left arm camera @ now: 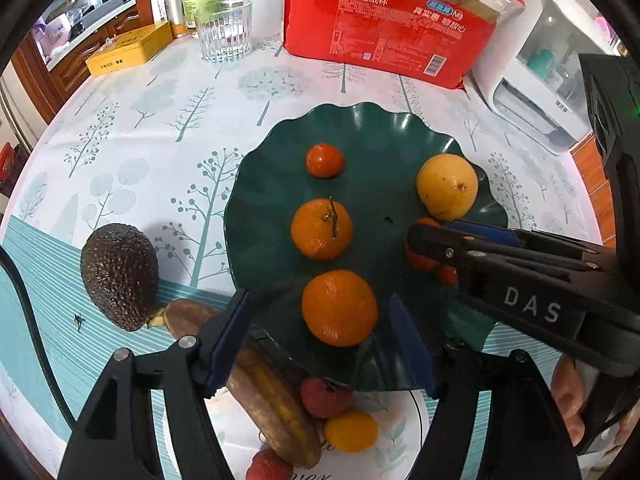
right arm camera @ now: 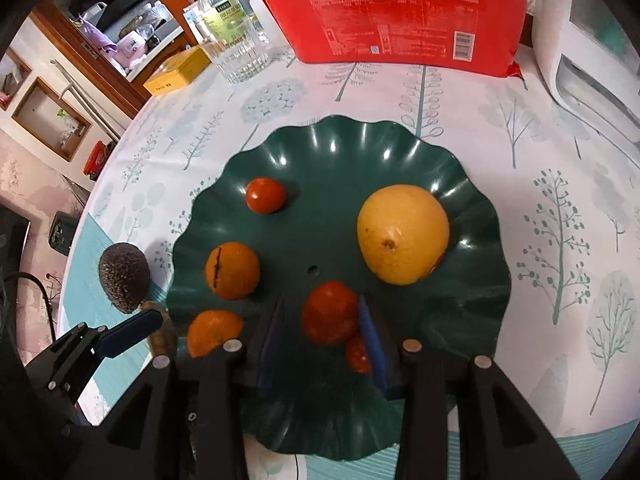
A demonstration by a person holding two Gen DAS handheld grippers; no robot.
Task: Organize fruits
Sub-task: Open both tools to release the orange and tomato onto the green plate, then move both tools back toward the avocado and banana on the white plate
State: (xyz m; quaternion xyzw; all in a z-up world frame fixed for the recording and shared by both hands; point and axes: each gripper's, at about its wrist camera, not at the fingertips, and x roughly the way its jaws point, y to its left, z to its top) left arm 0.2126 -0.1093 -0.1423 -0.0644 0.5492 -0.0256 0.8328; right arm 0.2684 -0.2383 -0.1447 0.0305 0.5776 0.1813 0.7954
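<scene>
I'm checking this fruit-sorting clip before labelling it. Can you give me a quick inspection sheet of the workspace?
Surface: table under a tree-print cloth.
Job's things: green scalloped plate holds two oranges, a yellow fruit, a small tomato and a larger tomato. Off the plate: avocado, brown banana, small fruits near it.
Clutter: red paper-cup pack, glass, yellow box, bottles, white appliance.
Grippers: left gripper open, jaws either side of an orange; right gripper jaws flank the larger tomato, contact unclear.
Cables: dark cable at the table's left edge.
Surroundings: wooden cabinets at the back.
</scene>
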